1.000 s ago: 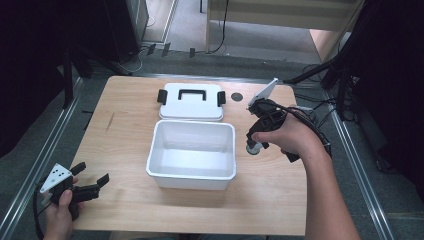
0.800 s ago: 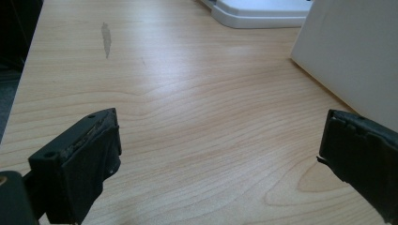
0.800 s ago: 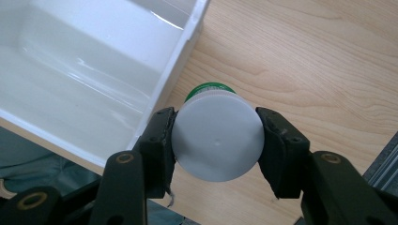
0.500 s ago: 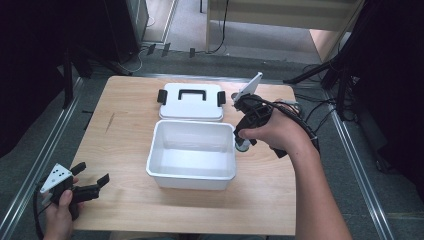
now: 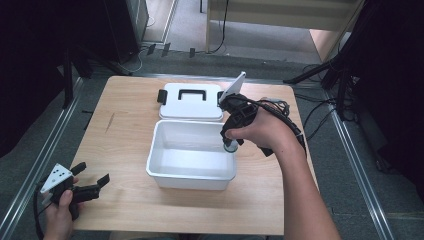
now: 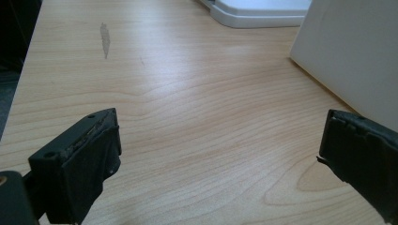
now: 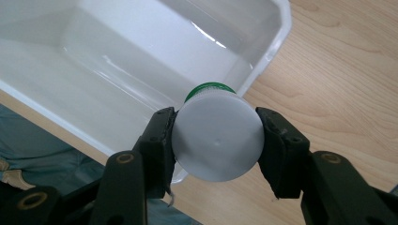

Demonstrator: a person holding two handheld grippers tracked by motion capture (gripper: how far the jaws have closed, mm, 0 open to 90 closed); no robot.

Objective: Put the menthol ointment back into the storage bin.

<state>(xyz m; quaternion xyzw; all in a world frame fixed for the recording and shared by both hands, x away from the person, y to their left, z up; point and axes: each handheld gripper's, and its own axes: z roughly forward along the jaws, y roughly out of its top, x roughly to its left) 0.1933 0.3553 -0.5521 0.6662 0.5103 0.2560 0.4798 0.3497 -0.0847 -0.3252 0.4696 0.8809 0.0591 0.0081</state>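
My right gripper is shut on a small white jar with a green band. It holds the jar over the right rim of an open white plastic box in the middle of the table. The box's inside looks empty. Its white lid with a black handle lies flat just behind it. My left gripper rests low at the table's front left corner, open, with bare wood between its jaws.
The wooden table has free room to the left of the box, where a dark smudge marks the wood. The box wall stands to the right of my left gripper. Cables trail from the right hand.
My right gripper has carried the jar leftward and forward, from beside the box's right edge to over its right rim. The left gripper has stayed put.
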